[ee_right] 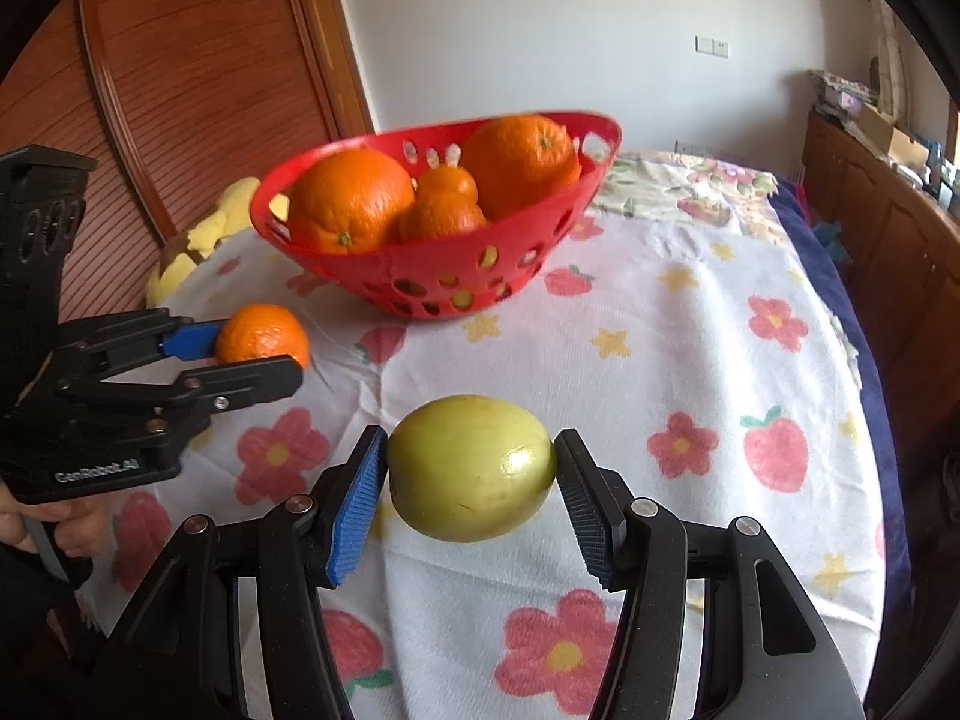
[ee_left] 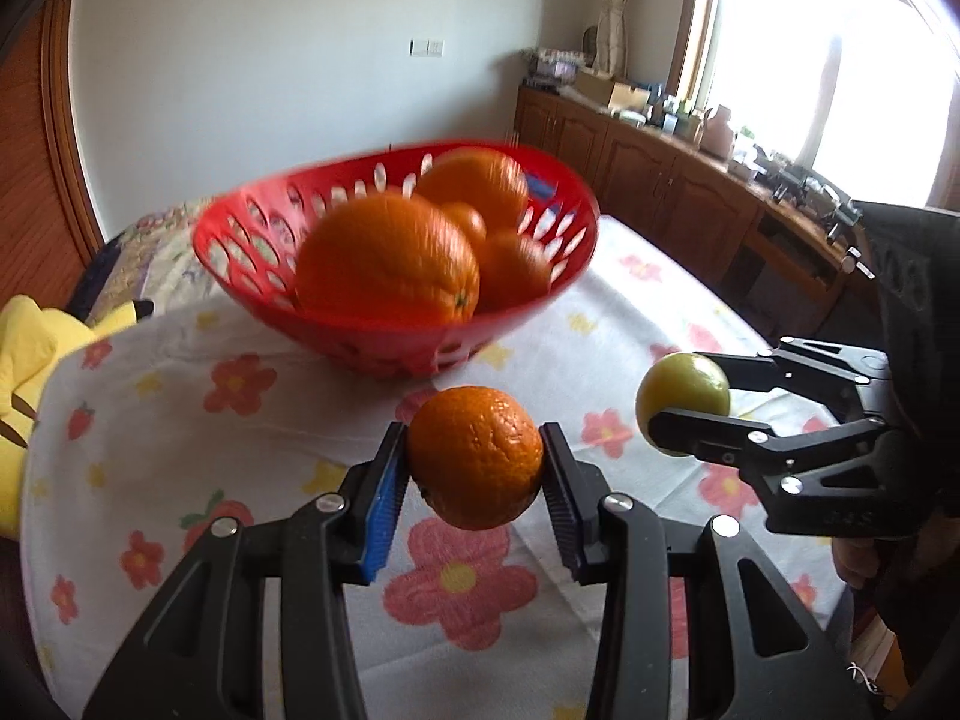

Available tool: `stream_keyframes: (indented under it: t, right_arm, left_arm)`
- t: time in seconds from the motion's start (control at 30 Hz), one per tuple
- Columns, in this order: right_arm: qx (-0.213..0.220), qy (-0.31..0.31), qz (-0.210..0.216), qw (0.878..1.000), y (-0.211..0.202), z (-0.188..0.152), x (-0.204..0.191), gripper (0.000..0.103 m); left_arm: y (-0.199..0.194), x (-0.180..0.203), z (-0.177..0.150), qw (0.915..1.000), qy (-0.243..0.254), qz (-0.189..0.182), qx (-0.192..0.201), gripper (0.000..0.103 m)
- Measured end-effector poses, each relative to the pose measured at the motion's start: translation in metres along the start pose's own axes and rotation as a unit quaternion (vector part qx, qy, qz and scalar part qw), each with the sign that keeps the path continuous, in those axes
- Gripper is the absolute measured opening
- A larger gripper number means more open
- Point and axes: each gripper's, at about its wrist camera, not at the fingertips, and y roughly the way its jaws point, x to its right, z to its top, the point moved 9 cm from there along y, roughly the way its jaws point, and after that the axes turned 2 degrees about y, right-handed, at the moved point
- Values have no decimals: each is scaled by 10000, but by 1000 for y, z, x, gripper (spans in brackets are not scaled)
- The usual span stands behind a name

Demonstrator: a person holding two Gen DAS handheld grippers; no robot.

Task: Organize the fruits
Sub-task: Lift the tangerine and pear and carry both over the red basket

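My left gripper (ee_left: 475,457) is shut on a small orange mandarin (ee_left: 475,456), held clear above the flowered tablecloth; from the right wrist view this mandarin (ee_right: 261,333) and the left gripper (ee_right: 252,354) sit at the left. My right gripper (ee_right: 471,468) is shut on a yellow-green round fruit (ee_right: 471,468), also lifted off the cloth; the left wrist view shows that fruit (ee_left: 683,399) and the right gripper (ee_left: 690,402) at the right. Behind both stands a red perforated basket (ee_left: 252,222) (ee_right: 444,276) holding several oranges (ee_right: 351,201).
The table carries a white cloth with flowers and strawberries (ee_right: 690,312). A yellow plush toy (ee_left: 42,354) lies at the table's left edge. A wooden door (ee_right: 198,78) stands behind, and a wooden sideboard with clutter (ee_left: 690,174) runs under the window at the right.
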Motion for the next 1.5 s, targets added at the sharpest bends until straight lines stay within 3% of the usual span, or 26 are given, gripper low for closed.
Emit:
stream_keyframes:
  t: [0.33, 0.63, 1.0, 1.5]
  right_arm:
    - [487, -189, -83, 9986, -33, 49, 0, 58]
    - [799, -448, -34, 9958, -41, 102, -4, 58]
    - [718, -793, 146, 9942, 4, 154, -18, 58]
    - [352, -959, 401, 9940, 71, 185, -39, 58]
  left_arm:
    - [-44, -12, 54, 9976, 341, 122, 591, 42]
    - [-38, -49, 91, 9957, 347, 356, 784, 42]
    - [1, -99, 115, 9964, 169, 497, 670, 42]
    - [37, -119, 106, 9980, 38, 487, 398, 42]
